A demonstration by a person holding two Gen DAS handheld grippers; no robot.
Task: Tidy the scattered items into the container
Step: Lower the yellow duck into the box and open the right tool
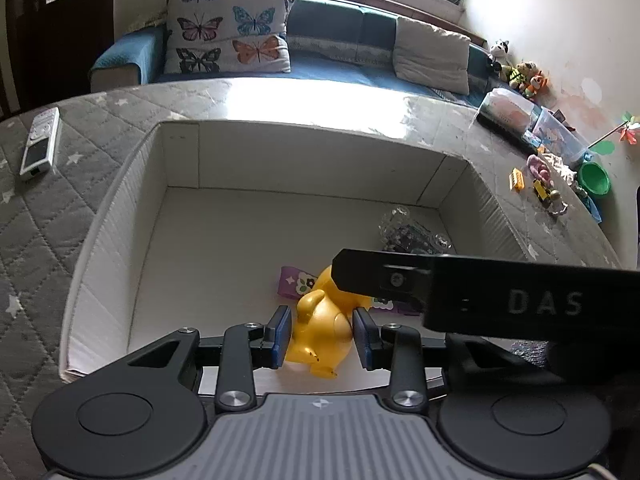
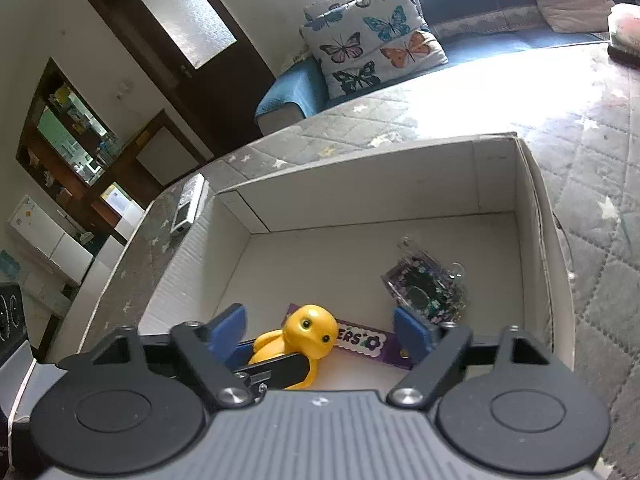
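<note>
A white cardboard box (image 1: 320,160) sits on a grey quilted surface. Low inside it, a yellow duck toy (image 1: 320,320) sits between the blue pads of my left gripper (image 1: 322,336), which is shut on it. A purple flowered strip (image 1: 294,282) and a clear glittery case (image 1: 412,232) lie on the box floor. The black body of the right gripper (image 1: 520,304) crosses just above the duck. In the right wrist view, my right gripper (image 2: 320,332) hangs wide open over the box (image 2: 360,192), holding nothing. The duck (image 2: 312,328) sits below it, with a left finger (image 2: 276,372) across its body.
Small toys (image 1: 540,184), a green bowl (image 1: 595,178) and clear plastic containers (image 1: 556,136) lie on the quilted surface to the box's right. A white remote (image 1: 40,144) lies to its left. A blue sofa with butterfly cushions (image 1: 232,36) stands behind.
</note>
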